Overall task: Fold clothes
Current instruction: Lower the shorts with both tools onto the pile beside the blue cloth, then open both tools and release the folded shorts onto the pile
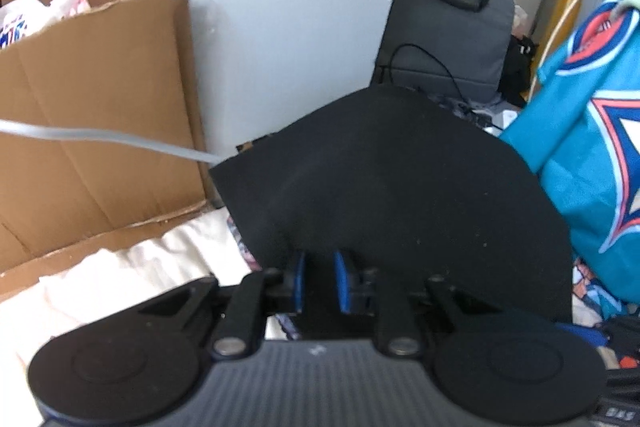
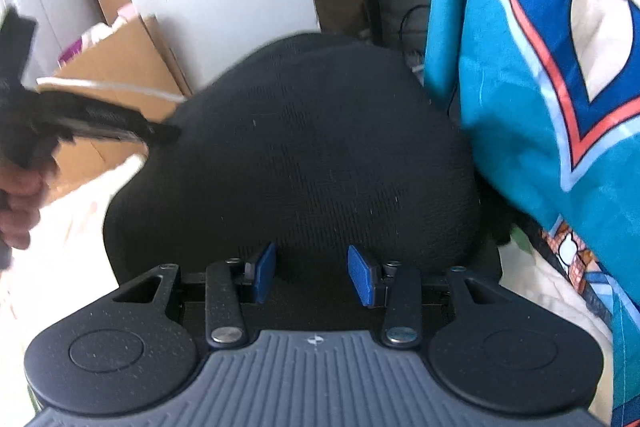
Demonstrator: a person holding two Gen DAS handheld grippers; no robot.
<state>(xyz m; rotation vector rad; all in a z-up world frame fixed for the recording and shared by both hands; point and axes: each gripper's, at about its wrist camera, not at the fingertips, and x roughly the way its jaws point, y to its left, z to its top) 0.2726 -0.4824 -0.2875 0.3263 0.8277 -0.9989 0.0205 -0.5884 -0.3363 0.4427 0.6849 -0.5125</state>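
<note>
Right now the left tool [image 1: 320,281] is standing narrow, its blue pads [image 1: 341,283] seeming to pinch an edge of the black garment [image 1: 400,187], which is spreading out just ahead of it. The right tool [image 2: 312,275] is sitting about half open, with dark cloth lying between its pads; whether they are pressing on it cannot be told. Judging by its drape and knit texture, the garment is behaving as soft, light and limp, so hems or corners look like the sensible places to grip. A turquoise printed fabric [image 2: 540,87] is hanging to the right of both tools.
</note>
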